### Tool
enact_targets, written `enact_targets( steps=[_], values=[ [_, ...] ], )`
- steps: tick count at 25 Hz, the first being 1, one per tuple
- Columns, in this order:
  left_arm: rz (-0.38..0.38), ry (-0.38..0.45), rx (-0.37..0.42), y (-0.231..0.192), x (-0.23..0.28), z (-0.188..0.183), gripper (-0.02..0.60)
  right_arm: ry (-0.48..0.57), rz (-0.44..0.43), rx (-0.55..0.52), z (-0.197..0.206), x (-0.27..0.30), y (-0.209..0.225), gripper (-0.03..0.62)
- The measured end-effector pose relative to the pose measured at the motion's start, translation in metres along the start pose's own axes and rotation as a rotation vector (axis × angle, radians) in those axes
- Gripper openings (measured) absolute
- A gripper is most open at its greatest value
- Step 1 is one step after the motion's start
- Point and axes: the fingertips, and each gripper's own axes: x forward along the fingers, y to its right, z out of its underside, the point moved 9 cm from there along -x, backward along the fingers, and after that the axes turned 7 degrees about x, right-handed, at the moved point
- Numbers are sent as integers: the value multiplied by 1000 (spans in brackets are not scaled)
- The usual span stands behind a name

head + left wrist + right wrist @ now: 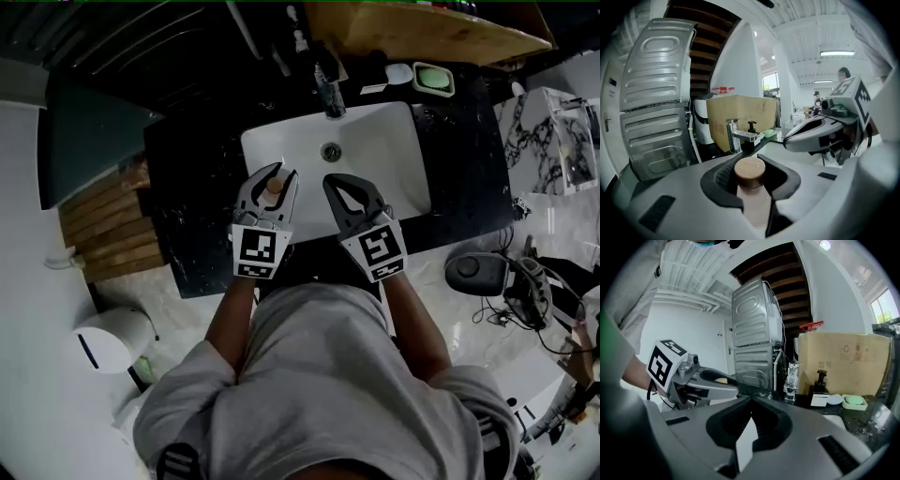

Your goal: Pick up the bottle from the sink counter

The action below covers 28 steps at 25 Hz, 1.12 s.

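A pale bottle (755, 206) with a round wooden cap (750, 170) stands upright between the jaws of my left gripper (750, 158), which is shut on it. In the head view this gripper (280, 175) holds the bottle's cap (273, 186) over the front rim of the white sink (384, 141). My right gripper (330, 181) hovers beside it to the right, apart from the bottle. Its jaws (751, 398) are shut tip to tip with nothing between them. Each gripper shows in the other's view: the right gripper (813, 135) and the left gripper (710, 380).
A chrome faucet (333, 98) stands behind the basin on the black counter (187, 197). A dark soap dispenser (819, 389) and a green soap dish (434, 79) sit at the back right. A cardboard box (843, 359) and stacked metal appliances (754, 333) rise behind the counter.
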Motion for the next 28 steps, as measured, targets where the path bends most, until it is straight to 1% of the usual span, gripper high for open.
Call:
enact_targets(
  steps=[7,11,14,18,22,25,28],
  values=[
    [35,-1,-8,34,25,-24,110,21,38,33,10,-29,39,9],
    [52,-12,-16,53,34,-36,110,37,32,51,14,-44,55,9],
    [25,-17,-26,63,38,-44,110,40,0,48,15,-48,67,9],
    [-46,-15,-35,72,36,-54,110,47,-48,26,10,-49,81,9],
    [-97,-1,-31,73,35,-66,110,62,-58,5,2,-51,89,9],
    [-105,11,-24,74,29,-76,110,74,-55,1,-2,-55,87,9],
    [-79,23,-14,73,23,-85,110,93,-36,-4,-9,-59,81,9]
  ],
)
